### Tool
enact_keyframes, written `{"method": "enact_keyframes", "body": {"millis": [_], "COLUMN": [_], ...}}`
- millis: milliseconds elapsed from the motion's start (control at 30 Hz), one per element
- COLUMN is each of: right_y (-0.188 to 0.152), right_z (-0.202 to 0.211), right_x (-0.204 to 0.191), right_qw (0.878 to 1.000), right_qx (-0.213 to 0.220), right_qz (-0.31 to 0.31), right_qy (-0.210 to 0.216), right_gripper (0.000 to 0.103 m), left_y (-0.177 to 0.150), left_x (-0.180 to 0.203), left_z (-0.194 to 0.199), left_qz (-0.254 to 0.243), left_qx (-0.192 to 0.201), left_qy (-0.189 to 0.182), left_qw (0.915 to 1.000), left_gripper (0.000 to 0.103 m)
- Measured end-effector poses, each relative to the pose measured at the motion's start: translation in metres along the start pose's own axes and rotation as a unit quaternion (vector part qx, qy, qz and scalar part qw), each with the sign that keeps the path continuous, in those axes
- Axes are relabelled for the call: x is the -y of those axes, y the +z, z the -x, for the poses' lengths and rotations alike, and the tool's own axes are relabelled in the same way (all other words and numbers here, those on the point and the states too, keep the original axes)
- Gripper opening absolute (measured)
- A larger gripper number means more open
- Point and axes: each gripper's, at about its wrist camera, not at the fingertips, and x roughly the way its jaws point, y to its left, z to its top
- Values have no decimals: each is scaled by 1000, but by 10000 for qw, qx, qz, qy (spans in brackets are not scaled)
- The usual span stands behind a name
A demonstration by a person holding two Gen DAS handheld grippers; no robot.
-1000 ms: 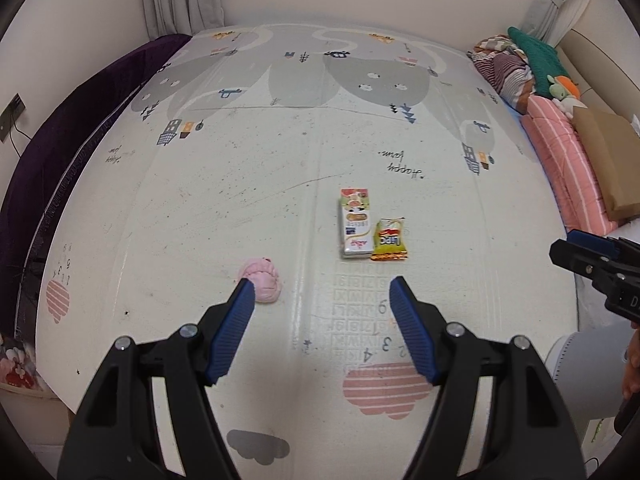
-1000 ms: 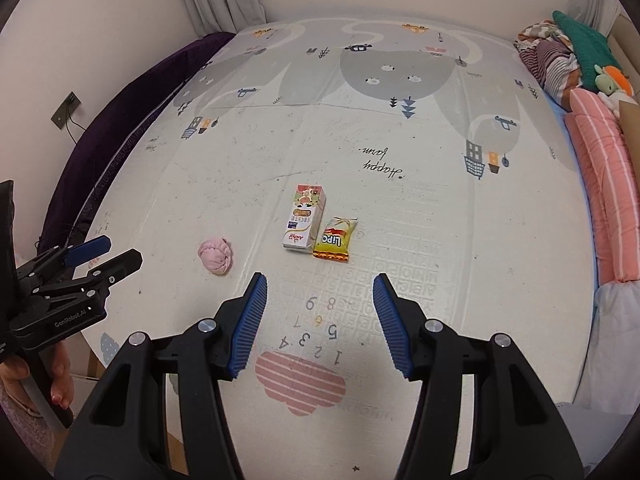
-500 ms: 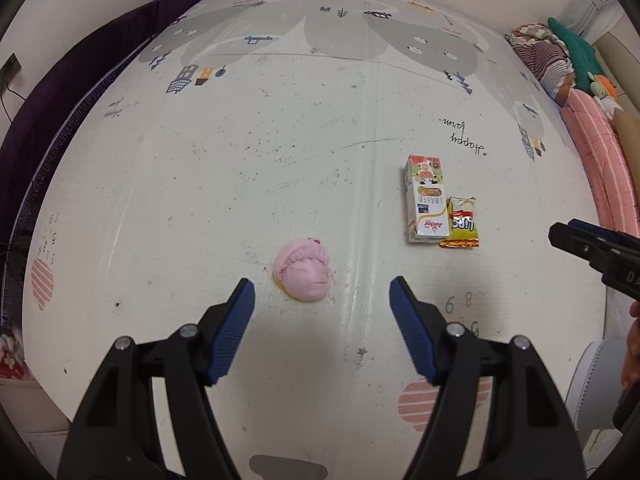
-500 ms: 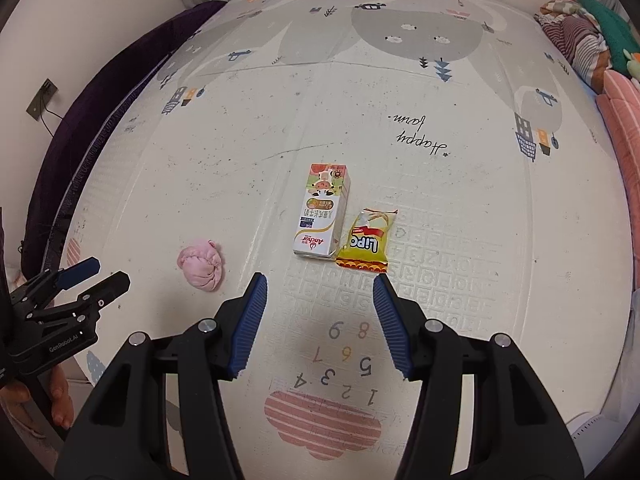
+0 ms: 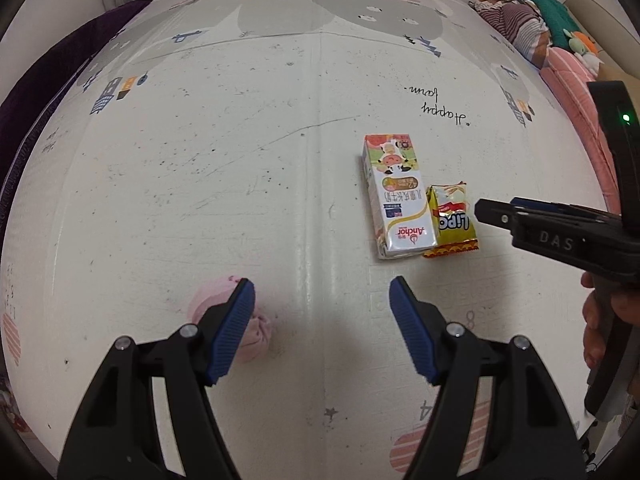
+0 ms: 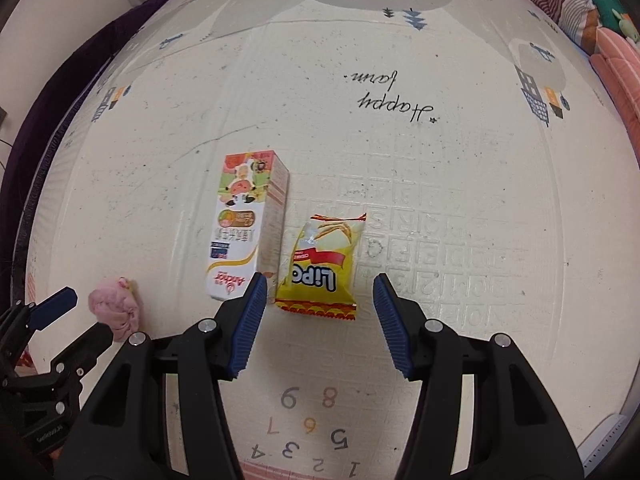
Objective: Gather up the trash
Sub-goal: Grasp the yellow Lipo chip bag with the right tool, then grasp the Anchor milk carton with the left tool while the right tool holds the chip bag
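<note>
A white Anchor milk carton lies flat on the play mat, with a yellow Lipo snack packet touching its right side. A crumpled pink wad lies to the left, partly behind my left finger. My left gripper is open and empty, low over the mat, the wad at its left fingertip. My right gripper is open and empty, its fingers either side of the snack packet, with the carton just left. The wad shows at lower left there.
The play mat covers the floor. A dark purple cushion runs along the left edge. Folded blankets and soft toys and a pink striped mattress line the right side. The right gripper shows at the right of the left wrist view.
Both grippers have moved forward and down toward the mat. The left one has closed in on the pink wad, the right one on the snack packet. Both stay open.
</note>
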Motion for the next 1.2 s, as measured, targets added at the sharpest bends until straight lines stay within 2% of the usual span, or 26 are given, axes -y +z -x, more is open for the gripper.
{"method": "enact_keyframes", "body": {"millis": [300,400,533,700,833,967,1133,1200], "right_y": [-4,-6,-2,8,13,12,7,5], "right_z": [-51,-57,-50,-33,-19,-10,-8,-7], "right_x": [6,4,-1,14,32,43,47,49], "right_qw": [9995,9993,9995,9999,9997,9995,9995,9995], "right_qx": [-264,-317,-150,90,226,306,280,267], "right_qz": [-135,-35,254,129,-13,-92,-154,-174], "right_qy": [130,216,102,34,-6,-50,-61,-50], "right_gripper": [53,41,32,30,30,30,30,30], "left_y": [-4,-2,4,16,28,37,45,46], "left_x": [16,22,30,41,52,61,71,74], "left_z": [-41,-45,-47,-49,-57,-74,-91,-98], "left_qz": [-121,-193,-298,-340,-308,-192,-230,-306], "left_qx": [-224,-220,-168,-61,-8,-135,-207,-241], "left_qy": [-119,-167,-236,-391,-654,-812,-652,-571], "left_qw": [9996,9994,9991,9986,9974,9964,9974,9976], "left_gripper": [70,70,70,70,70,70,70,66]}}
